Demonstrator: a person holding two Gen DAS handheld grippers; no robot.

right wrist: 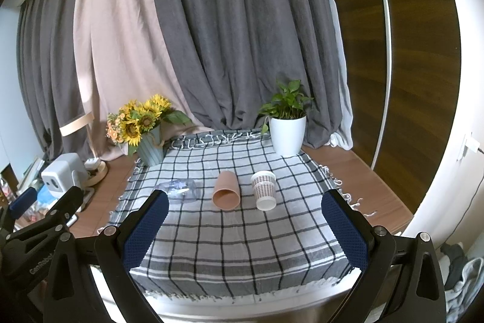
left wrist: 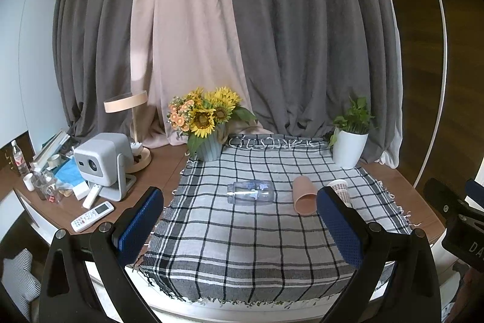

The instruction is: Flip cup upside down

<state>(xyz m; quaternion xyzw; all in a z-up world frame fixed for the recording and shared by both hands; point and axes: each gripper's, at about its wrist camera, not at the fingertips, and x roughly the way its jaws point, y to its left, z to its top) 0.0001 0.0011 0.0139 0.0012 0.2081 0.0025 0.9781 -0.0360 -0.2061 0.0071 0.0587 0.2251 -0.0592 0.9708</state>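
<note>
Checked cloth covers the surface; three vessels lie in a row across its middle, all well ahead of both claws. Clear bottle on the left, on its side. Tan cup in the centre, also on its side — long axis runs near-to-far, open mouth toward the claws, base pointing at the curtain. Patterned cup just right of it, apparently already mouth-down, though I can't be sure.

Right claw spread wide, holding nothing; the tan cup sits ahead and slightly left of its centre line. Left claw likewise released and empty; in its view the tan cup lies ahead and to the right, close by its right finger, partly hiding the patterned cup.

Judgement: the tan cup is the likely target, and the right claw looks better lined up. A grasp across the cup's width, then a tip-up onto the rim, seems called for.
</note>
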